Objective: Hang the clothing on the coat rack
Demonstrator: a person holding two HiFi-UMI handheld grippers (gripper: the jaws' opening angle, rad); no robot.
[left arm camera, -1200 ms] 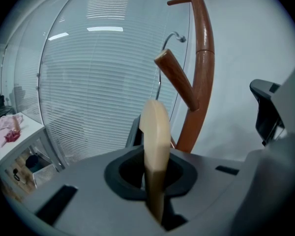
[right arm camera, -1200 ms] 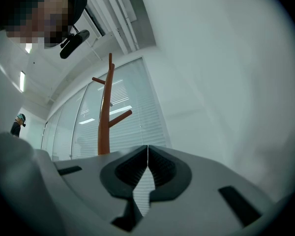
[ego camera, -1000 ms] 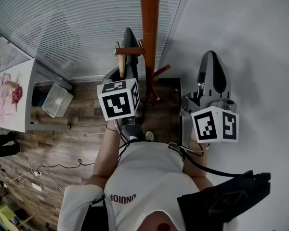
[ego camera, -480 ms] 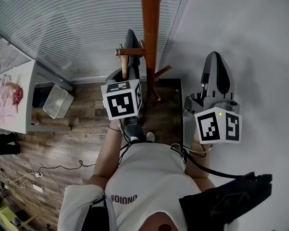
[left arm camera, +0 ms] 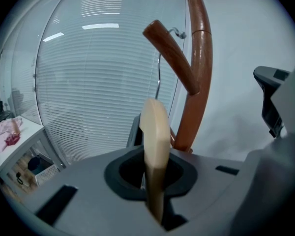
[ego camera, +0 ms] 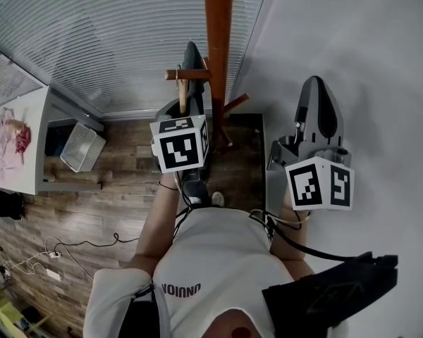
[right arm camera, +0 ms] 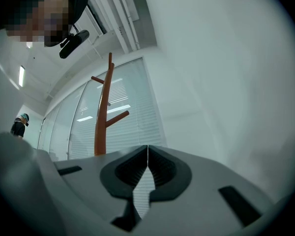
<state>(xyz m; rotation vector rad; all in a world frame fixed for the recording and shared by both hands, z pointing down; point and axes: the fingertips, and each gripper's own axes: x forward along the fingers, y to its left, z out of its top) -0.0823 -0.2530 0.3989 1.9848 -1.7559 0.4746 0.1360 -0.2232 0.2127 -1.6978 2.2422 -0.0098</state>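
Observation:
My left gripper (ego camera: 190, 56) is shut on a pale wooden hanger (left arm camera: 155, 132), which stands up on edge between the jaws. The hanger's thin metal hook (left arm camera: 159, 73) rises to the tip of a slanted peg (left arm camera: 171, 54) of the red-brown coat rack (left arm camera: 198, 77). I cannot tell whether the hook rests on the peg. No cloth shows on the hanger. Pink clothing (ego camera: 7, 141) lies on a white table (ego camera: 41, 146) at the far left. My right gripper (ego camera: 316, 90) is shut with nothing in it and points at the white wall, right of the coat rack's pole (ego camera: 218, 48).
A window wall with slatted blinds (ego camera: 92, 34) stands behind the rack. A white wire basket (ego camera: 82, 146) sits on the wooden floor under the table. Cables (ego camera: 63, 248) trail over the floor at the left. A person (right arm camera: 19, 124) stands far off.
My left gripper and the hanger have edged slightly right, closer to the rack's pole. The right gripper has kept still.

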